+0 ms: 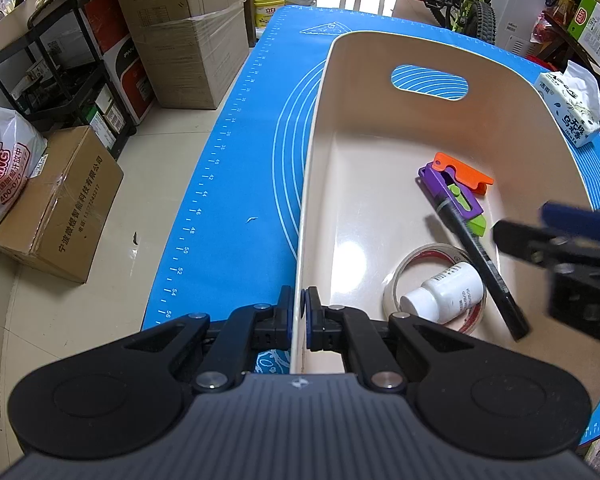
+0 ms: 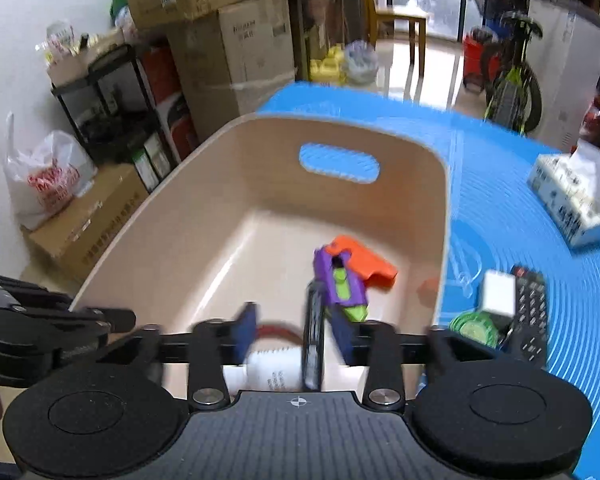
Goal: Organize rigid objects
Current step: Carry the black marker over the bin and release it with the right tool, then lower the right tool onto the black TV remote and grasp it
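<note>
A cluttered storeroom with stacked cardboard boxes [image 1: 188, 32], a black shelf rack and a bicycle is surrounding a bench covered by a blue measuring mat [image 1: 236, 184]. A cream plastic bin [image 1: 328, 128] with a handle cutout is sitting on the mat.

The left gripper [image 1: 302, 316] is clamping the bin's near-left wall, its two pads pressed together on either side of the rim, apparently steadying it. The right gripper [image 2: 296, 336] is hovering over the bin's near end with its fingers apart and nothing between them; the right wrist view is blurred, so it seems to be moving.

Inside the bin, an orange and purple toy piece [image 1: 456, 188] is lying toward the right wall, a black marker [image 1: 484, 264] is lying diagonally with one end on it, and a white pill bottle [image 1: 444, 292] is lying on its side inside a roll of clear tape [image 1: 396, 284].

Outside the bin, just beside its right wall, a black remote control [image 2: 532, 316], a white block [image 2: 498, 292] and a green round object [image 2: 474, 326] are waiting on the mat. A tissue pack [image 2: 572, 196] is sitting farther off.

Judging from this, the sorting is more than half done: four things are binned, about three loose ones are left.
</note>
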The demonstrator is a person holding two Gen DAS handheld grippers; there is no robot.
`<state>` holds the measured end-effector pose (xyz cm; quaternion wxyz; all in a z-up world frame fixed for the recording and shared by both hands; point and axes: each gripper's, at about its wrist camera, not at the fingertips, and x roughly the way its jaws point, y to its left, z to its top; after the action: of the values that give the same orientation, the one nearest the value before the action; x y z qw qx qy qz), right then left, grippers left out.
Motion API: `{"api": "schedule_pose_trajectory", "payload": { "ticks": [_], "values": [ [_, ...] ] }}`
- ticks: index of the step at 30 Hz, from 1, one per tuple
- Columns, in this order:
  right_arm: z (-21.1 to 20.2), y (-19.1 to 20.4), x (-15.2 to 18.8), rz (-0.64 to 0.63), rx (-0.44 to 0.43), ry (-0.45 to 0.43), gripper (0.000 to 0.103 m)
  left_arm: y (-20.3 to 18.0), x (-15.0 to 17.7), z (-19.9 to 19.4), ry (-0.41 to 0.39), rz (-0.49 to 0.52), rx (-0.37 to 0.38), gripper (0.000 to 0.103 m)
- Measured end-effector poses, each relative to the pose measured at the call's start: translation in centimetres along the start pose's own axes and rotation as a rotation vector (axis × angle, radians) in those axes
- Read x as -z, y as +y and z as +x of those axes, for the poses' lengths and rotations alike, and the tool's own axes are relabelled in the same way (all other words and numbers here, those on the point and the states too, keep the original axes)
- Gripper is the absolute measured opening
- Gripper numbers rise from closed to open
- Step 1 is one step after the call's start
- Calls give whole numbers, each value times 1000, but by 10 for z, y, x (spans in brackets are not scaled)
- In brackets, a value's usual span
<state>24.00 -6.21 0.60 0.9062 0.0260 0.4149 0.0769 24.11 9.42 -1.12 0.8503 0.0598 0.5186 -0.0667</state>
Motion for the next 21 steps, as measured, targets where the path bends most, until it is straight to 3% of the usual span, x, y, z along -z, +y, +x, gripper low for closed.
{"api": "schedule_pose_trajectory", "payload": {
  "ticks": [8,13,19,21],
  "values": [
    [-42,-36,-12,54,11,-108,75,0,0,0,0,0,0,7],
    [-51,-77,-15,80,88,-133,81,0,0,0,0,-1,0,7],
    [-41,-129,-6,142,161,-79,86,-1,0,-1,0,3,-3,7],
    [-33,-141,1,132,196,-56,92,-1,0,-1,0,3,-3,7]
  ]
}}
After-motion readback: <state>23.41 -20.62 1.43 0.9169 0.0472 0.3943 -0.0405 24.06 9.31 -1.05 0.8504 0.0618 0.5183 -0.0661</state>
